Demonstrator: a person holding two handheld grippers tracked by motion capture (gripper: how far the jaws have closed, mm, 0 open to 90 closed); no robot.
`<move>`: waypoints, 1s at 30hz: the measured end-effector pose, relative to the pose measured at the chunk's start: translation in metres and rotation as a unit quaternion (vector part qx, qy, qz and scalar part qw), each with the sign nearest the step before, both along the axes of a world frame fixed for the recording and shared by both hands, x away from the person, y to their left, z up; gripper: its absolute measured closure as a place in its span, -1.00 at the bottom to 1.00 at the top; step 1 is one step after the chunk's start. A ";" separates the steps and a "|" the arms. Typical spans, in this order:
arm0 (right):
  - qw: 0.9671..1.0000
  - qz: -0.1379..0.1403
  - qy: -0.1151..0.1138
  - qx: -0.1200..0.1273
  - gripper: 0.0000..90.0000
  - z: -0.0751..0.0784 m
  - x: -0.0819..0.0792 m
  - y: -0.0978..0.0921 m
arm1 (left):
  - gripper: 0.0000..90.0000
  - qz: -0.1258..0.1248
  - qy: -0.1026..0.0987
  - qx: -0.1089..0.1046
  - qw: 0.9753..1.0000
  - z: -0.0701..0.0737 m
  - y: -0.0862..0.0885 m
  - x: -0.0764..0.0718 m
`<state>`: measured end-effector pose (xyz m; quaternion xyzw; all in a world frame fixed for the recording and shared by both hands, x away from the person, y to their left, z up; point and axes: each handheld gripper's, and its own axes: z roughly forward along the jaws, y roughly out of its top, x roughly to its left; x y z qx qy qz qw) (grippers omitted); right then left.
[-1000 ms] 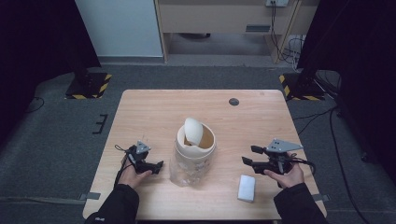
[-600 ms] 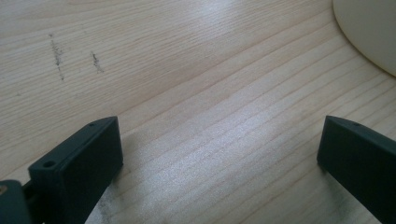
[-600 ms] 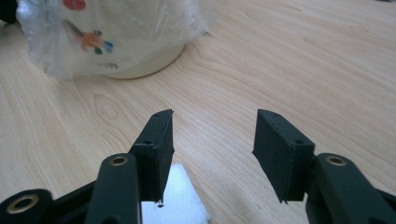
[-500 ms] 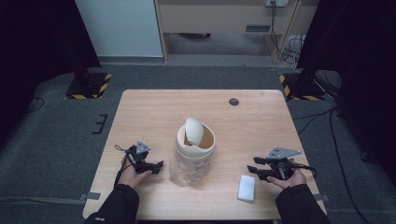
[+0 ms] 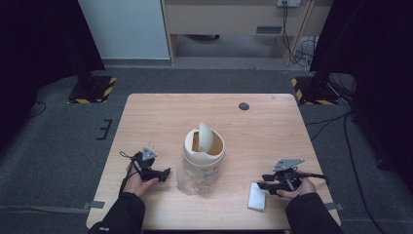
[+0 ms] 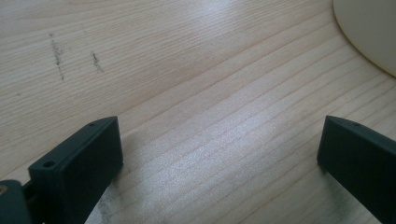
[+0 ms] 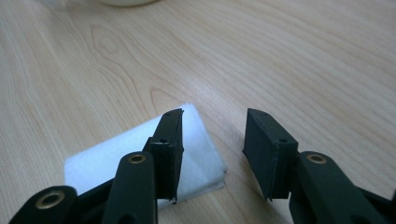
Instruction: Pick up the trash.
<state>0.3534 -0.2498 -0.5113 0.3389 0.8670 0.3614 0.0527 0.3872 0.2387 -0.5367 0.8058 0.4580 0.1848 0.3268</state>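
Black jaws, brass screws, black sleeves (image 5: 122,214)

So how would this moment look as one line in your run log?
right gripper: open, fingers over edge of white folded tissue | left gripper: open, empty, beside cream swing-lid bin | tissue flat on light wooden table

From the high view I see the tabletop (image 5: 272,141) evenly lit from above while the sides of the room fall into near black. In my left gripper view a pale sheen lies across the wood grain, and both gripper views look soft and slightly blurred.
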 end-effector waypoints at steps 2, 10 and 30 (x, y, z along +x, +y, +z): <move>1.000 0.001 0.005 -0.007 0.28 -0.002 0.000 0.000 | -1.00 0.000 0.000 0.000 1.000 0.000 0.000 0.000; 0.999 0.010 0.018 -0.027 0.31 -0.005 -0.002 0.000 | -1.00 0.000 0.000 0.000 1.000 0.000 0.000 0.000; 0.999 -0.007 0.028 -0.040 0.87 -0.004 -0.010 0.006 | -1.00 0.001 0.000 0.000 1.000 0.000 0.000 0.000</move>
